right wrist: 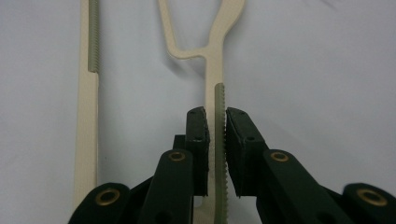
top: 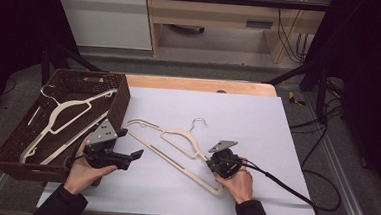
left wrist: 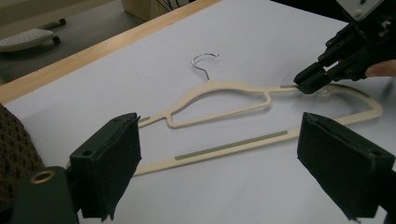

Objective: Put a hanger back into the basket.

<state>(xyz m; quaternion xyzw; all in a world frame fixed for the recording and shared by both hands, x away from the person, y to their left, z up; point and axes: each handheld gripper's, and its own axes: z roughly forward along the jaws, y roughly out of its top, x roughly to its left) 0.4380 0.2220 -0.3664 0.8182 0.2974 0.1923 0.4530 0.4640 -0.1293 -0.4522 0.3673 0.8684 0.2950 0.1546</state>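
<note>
A white sheet (top: 256, 141) covers most of the table (top: 200, 84), whose wooden edge shows along the far side. Beyond it the floor is grey, with a pale cabinet (top: 103, 22) and a wooden desk frame (top: 219, 14); black cables (top: 292, 43) hang at the back right, and dark frame bars cross the upper edge.

At the table's left stands a dark woven basket (top: 121, 101). In it lies one cream hanger with a metal hook (top: 60, 117), and perhaps a second beneath it; the weave and shadow make that hard to settle.

One more cream hanger (top: 176, 139) lies flat on the white sheet near the middle, its hook pointing away from the person.

There are two claws. The right claw (right wrist: 216, 140) is pinching the ribbed shoulder strip of the hanger on the sheet, pads pressed on either side of it. The left claw (left wrist: 219, 163) stands spread wide, nothing between its pads, just beside the basket's near corner and facing the hanger's long lower bar. Nothing lies between either claw and the hanger.
</note>
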